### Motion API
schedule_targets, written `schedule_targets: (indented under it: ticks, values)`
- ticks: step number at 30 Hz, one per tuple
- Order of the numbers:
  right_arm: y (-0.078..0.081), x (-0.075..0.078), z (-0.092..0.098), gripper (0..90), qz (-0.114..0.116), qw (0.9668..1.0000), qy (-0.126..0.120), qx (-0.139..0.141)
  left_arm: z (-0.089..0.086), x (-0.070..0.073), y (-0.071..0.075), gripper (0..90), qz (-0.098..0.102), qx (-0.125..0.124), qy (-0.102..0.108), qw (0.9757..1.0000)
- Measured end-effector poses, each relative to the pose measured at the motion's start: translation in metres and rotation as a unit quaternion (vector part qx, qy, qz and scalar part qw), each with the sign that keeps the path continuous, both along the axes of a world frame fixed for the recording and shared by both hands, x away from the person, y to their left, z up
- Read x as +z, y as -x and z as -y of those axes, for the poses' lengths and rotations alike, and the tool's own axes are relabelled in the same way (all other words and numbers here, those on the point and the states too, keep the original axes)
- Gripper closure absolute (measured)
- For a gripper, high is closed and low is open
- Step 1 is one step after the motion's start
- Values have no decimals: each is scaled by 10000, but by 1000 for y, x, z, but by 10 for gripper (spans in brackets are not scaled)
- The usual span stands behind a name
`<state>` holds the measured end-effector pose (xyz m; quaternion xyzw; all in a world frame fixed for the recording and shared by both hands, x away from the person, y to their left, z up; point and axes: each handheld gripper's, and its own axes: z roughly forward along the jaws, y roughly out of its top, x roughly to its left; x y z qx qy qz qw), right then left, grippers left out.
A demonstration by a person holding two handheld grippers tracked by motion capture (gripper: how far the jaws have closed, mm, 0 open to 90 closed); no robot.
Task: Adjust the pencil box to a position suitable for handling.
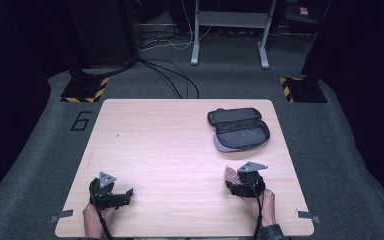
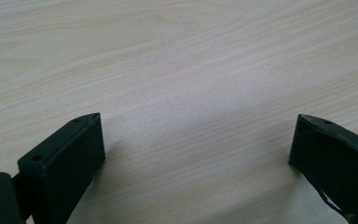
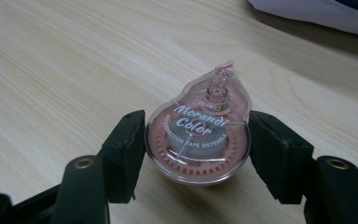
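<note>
So the big light wood table [image 1: 180, 150] takes up most of the high view, sitting on grey carpet. Toward its far right there's a dark pencil case [image 1: 240, 130] lying unzipped and open, well apart from both my hands. My left gripper [image 2: 196, 140] is parked at the near left of the table, jaws spread wide with nothing but bare wood between them. My right gripper [image 3: 198, 149] is at the near right, and it's holding the little pink correction tape dispenser [image 3: 199, 140]: the pads are clamped on both of its sides at about a half-open width. The dispenser is a clear teardrop shell with a pink wheel inside, its narrow tip pointing away from me toward the case, and white lettering reads "Morandi Color".
</note>
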<state>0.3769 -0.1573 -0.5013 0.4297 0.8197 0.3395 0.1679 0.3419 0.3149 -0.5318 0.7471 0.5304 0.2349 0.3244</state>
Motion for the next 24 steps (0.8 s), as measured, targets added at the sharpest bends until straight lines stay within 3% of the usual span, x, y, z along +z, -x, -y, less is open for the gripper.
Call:
schedule_targets:
  ticks: [4, 13, 16, 18, 24]
  values:
    - [2, 1, 8, 382, 34, 9999, 60, 129, 0, 0, 0, 30, 1, 0, 0, 10000]
    - [9, 0, 40, 381, -187, 9994, 154, 266, 0, 0, 0, 30, 0, 4, -1, 10000]
    - [13, -1, 49, 381, -292, 9991, 195, 244, 0, 0, 0, 30, -12, 5, -3, 10000]
    - [13, -2, 53, 381, -183, 9992, 229, 263, 0, 0, 0, 30, -15, -1, -6, 10000]
    - [26, -5, 73, 380, -289, 9992, 168, 203, 0, 0, 0, 30, -11, 6, -4, 10000]
